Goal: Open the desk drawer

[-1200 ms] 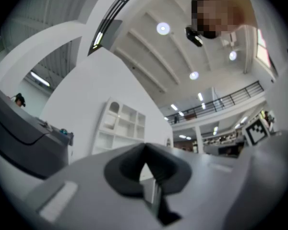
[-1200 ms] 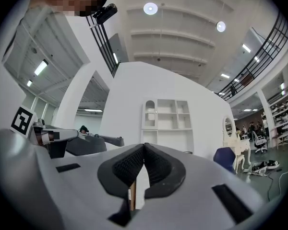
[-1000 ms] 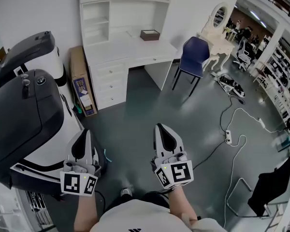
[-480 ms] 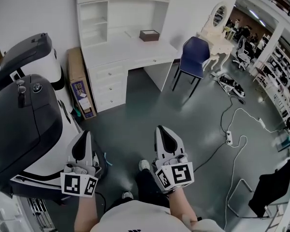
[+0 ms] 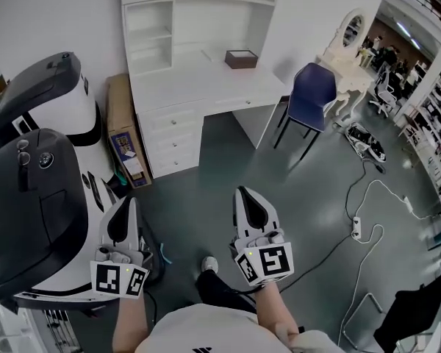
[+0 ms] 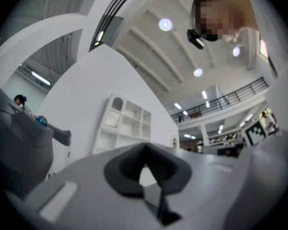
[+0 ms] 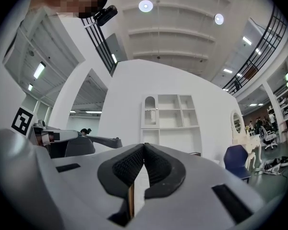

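At the far side of the room, against the white wall, stands the white desk (image 5: 206,87) w/ a shelf unit (image 5: 178,13) on top. We're well apart from it, w/ grey floor (image 5: 206,190) between. Its drawer stack (image 5: 173,127) sits under the left part of the top. All fronts look flush, i.e. shut, but the knobs are too small to make out properly. A small brown box (image 5: 240,58) lies on the desktop, a blue chair (image 5: 312,94) stands just right of the desk, and a cardboard carton (image 5: 125,134) leans at its left end. Our left gripper (image 5: 125,206) and right gripper (image 5: 248,197) are near us, side by side, tips toward the desk. Both have their pads pressed together at the tip w/ nothing between them. In both gripper views only the shelf unit shows above the jaws; the drawers are hidden behind the gripper bodies. A big black-and-white machine (image 5: 37,197) fills the near left, cut off by the frame edge. Cables (image 5: 367,197) trail over the floor at right. One shoe (image 5: 208,265) shows below, the rest of the legs mostly hidden.
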{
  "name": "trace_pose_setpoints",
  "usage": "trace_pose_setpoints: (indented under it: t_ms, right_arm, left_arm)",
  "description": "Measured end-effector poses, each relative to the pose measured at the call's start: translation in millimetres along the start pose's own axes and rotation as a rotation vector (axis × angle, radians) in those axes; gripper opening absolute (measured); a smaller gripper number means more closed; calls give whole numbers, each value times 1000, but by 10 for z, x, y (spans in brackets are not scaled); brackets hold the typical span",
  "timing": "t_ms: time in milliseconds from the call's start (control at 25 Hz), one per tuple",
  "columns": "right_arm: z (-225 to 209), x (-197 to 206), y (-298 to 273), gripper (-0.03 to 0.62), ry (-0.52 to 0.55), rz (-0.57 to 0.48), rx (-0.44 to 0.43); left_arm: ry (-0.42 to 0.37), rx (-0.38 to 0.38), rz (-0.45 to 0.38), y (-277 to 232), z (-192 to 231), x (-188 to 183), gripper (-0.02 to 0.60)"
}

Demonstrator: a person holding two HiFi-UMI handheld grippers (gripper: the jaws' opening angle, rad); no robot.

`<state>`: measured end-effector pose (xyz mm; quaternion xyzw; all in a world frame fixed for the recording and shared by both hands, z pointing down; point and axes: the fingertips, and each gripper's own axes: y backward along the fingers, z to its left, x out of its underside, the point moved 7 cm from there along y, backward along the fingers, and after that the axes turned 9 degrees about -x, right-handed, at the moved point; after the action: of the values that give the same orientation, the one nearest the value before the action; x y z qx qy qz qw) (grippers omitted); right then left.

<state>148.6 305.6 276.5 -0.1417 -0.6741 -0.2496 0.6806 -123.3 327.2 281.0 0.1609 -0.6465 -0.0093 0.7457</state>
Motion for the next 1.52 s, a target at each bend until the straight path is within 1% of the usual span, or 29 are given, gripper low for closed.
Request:
trace_pose_setpoints:
  t_ms: [240,400,560,680,840,960,1160,1320,1520]
  right_arm:
    - [-497,-37,-530,2,6,-20,-54]
    - [-844,11,-781,2,-8,-24,-67]
    - [-1189,62,-963,2,-9,-30,-65]
    - [-1386,124,-1041,2,-14,-23,-67]
    - [-1531,204,-1181,2,-24,-14,-79]
    - [-1596,275,-1298,2,-31,-8,-90]
    - [-1693,389,-1592,2,-47,1,-90]
    - [-1800,425,-1941,2,-43,2,-78]
    - [-1898,483,-2481,2,-30,-2,-61]
  left_arm:
    - [-15,-40,-13,-617,-51,38,5]
    - [-26,-46,-13,-1030,-130,133,5]
    - [-30,-41,-35,-1426,-237,226,5]
    - [-28,-37,-43,-1635,-335,298,5]
    - [-31,-43,-28,-1821,-348,392,5]
    - [-32,-55,-22,-1925,-303,446,5]
    - [-37,-56,-4,-2175,-156,554,5]
    - [-33,-43,-8,-2514,26,596,5]
    - [-32,-25,-13,-2991,357,668,5]
